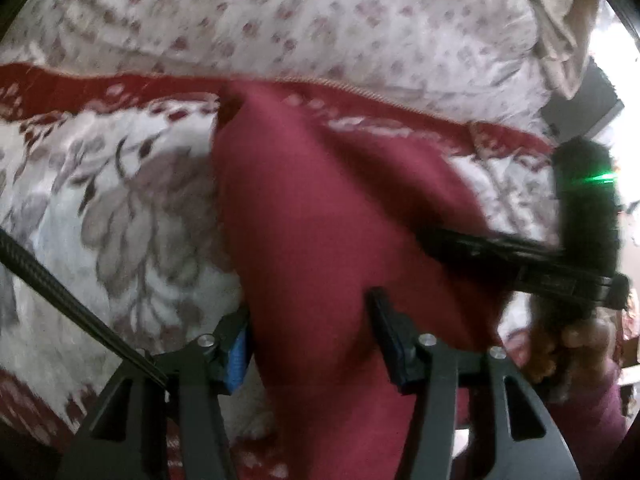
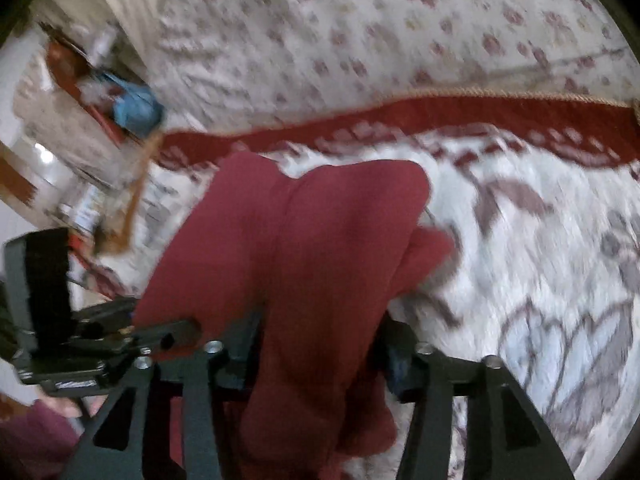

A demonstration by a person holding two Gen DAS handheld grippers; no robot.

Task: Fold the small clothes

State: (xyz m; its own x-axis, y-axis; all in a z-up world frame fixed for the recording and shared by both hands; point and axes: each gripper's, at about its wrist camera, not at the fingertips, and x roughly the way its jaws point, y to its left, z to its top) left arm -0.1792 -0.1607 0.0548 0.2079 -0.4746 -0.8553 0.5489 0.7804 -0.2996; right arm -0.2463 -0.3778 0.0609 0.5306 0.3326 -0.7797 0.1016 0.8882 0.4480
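Held up between the left claw (image 1: 310, 336) and right claw (image 2: 316, 344), each grasping an edge, a dark red knit garment (image 1: 320, 216) hangs above the floral bedspread (image 1: 120, 200), seemingly for folding.

I see matt, finely ribbed maroon cloth garment (image 1: 320, 216) lying on the glossy floral bedspread (image 1: 120, 208); beside the garment, my left gripper (image 1: 308, 340) looks matt black plastic, with bright metal screws.
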